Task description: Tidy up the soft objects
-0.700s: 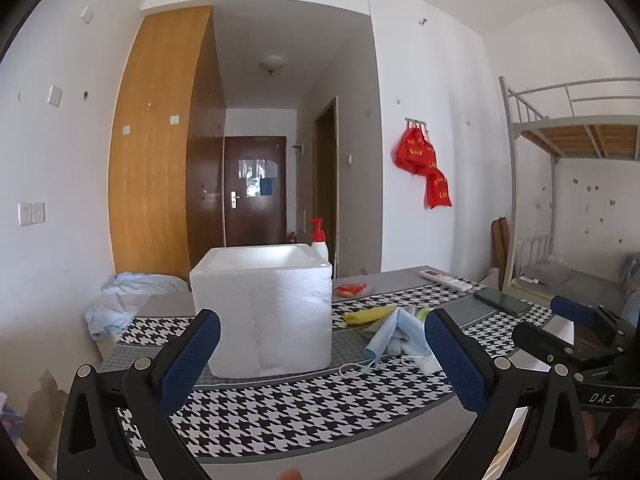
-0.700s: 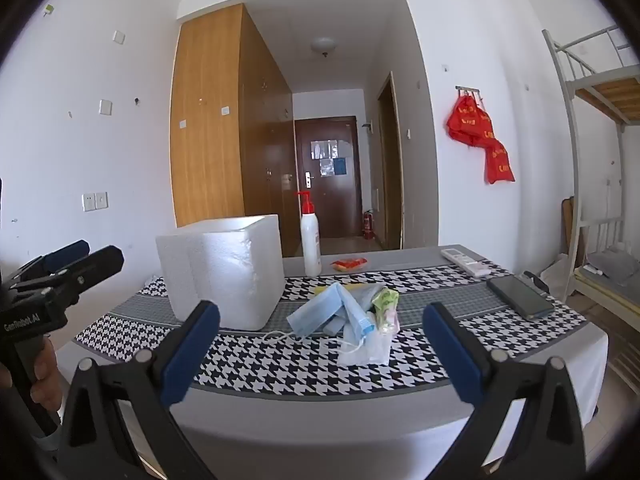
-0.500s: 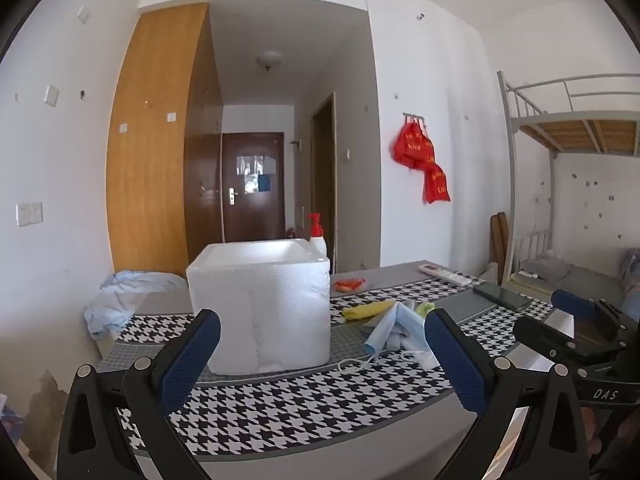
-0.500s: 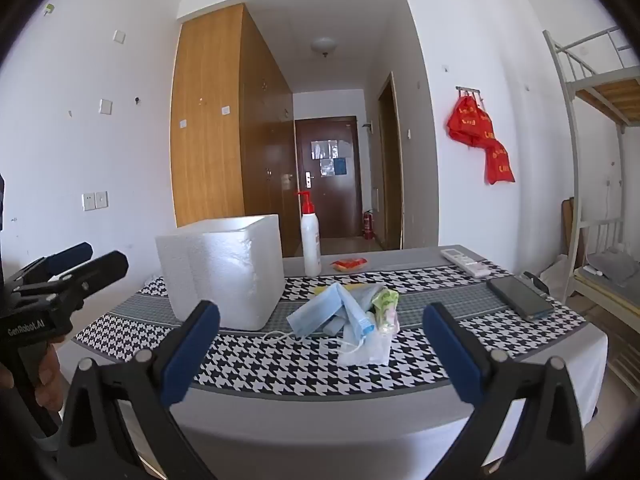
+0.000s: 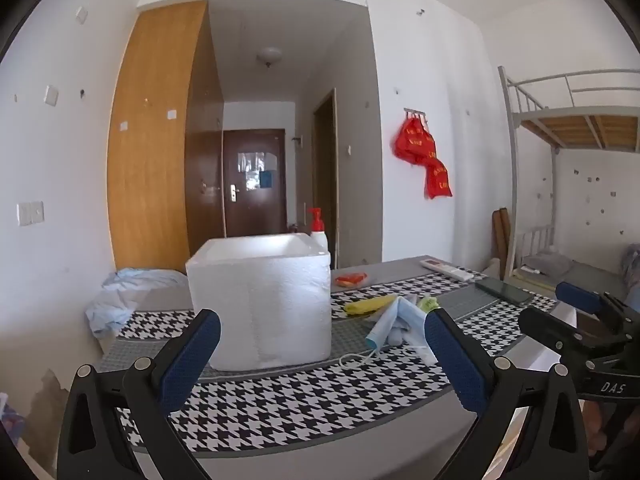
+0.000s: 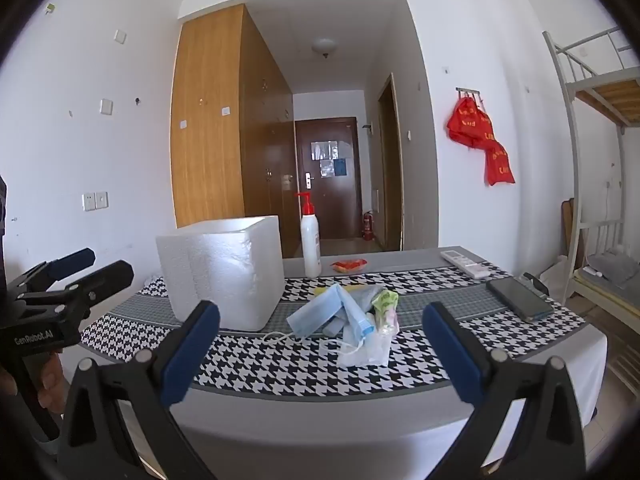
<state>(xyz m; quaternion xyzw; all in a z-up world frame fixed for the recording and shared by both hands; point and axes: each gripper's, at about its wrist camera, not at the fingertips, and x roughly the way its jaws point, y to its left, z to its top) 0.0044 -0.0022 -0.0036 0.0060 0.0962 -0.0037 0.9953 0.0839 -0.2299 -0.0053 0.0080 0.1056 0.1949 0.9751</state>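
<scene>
A pile of soft objects [image 6: 352,318] lies on the houndstooth tablecloth: blue face masks, a grey piece, a green-and-pink packet and a clear bag. It also shows in the left wrist view [image 5: 394,314], with a yellow item [image 5: 370,304] behind it. A white foam box [image 5: 260,300] [image 6: 224,270], open at the top, stands left of the pile. My left gripper [image 5: 320,356] is open and empty, in front of the box at the near table edge. My right gripper [image 6: 320,350] is open and empty, short of the pile.
A white pump bottle [image 6: 311,242] stands behind the box. A red packet [image 6: 348,265], a white remote [image 6: 464,263] and a dark phone [image 6: 518,298] lie on the table's far and right parts. A bunk bed [image 5: 568,184] stands to the right.
The left gripper has shifted slightly, so the box and pile sit a little lower and left in its view. The right view is nearly unchanged.
</scene>
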